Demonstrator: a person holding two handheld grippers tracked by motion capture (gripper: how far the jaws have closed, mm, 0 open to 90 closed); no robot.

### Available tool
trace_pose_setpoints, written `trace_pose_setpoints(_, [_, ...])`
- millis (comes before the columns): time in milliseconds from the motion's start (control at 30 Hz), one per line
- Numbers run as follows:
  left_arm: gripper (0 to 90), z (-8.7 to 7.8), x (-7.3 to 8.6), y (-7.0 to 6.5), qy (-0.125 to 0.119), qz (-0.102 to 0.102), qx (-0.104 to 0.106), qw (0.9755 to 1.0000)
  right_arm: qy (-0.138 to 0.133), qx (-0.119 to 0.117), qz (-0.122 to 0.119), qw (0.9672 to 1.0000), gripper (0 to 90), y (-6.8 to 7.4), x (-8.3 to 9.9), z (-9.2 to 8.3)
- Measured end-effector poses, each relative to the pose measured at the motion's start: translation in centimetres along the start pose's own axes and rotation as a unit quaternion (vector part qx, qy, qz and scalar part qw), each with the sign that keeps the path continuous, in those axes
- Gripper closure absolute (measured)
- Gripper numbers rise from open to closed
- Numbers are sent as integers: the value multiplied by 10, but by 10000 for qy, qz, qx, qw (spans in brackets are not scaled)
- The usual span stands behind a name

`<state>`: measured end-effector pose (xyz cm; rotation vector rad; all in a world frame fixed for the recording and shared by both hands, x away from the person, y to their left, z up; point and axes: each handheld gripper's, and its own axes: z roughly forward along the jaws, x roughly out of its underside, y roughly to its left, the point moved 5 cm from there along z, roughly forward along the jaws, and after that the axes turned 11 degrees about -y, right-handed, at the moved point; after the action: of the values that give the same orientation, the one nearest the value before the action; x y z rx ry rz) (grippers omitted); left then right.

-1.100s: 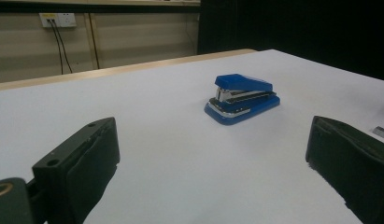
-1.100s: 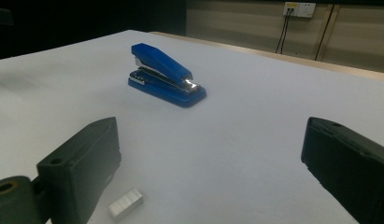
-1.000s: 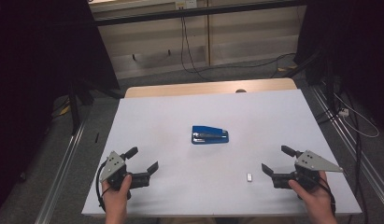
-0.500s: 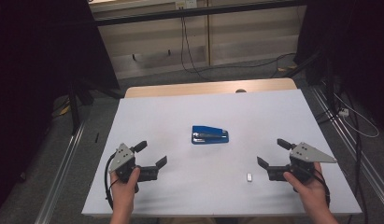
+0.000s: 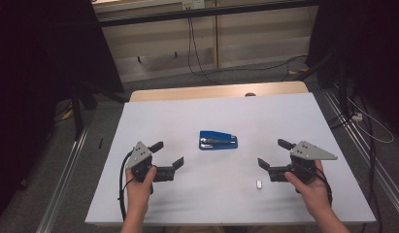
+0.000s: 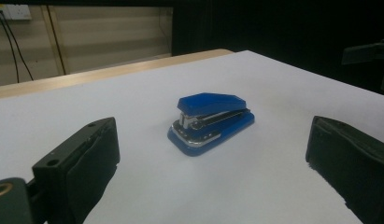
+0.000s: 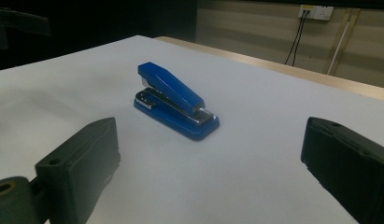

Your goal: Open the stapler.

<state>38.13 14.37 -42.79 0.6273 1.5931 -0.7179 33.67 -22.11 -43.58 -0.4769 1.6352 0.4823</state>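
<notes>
Midway between both hands lies the blue stapler, long axis running across the table. Left gripper and right gripper point inward at it, jaws wide apart and empty, about equally near.

We've got a tiny white block sitting on the white table, near its front edge. Cables trail across the floor behind.
</notes>
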Motion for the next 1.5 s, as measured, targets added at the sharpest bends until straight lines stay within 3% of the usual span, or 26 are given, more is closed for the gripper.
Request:
trace_pose_setpoints(700, [31,37,-2,-4,80,-100,255,9996,88,-81,4,9999,37,0,-9,33])
trace_pose_setpoints(1033, [34,53,5,0,266,-166,236,9992,132,-193,-44,9997,37,6,-16,52])
trace_pose_setpoints(1233, [34,62,6,0,384,-111,313,9987,171,-227,-97,9995,36,9,-19,61])
trace_pose_setpoints(1367, [29,67,6,2,507,-22,211,9985,171,-237,-67,9996,34,10,-23,69])
trace_pose_setpoints(1500, [29,71,5,3,476,-40,211,9986,189,-280,-97,9994,35,13,-26,81])
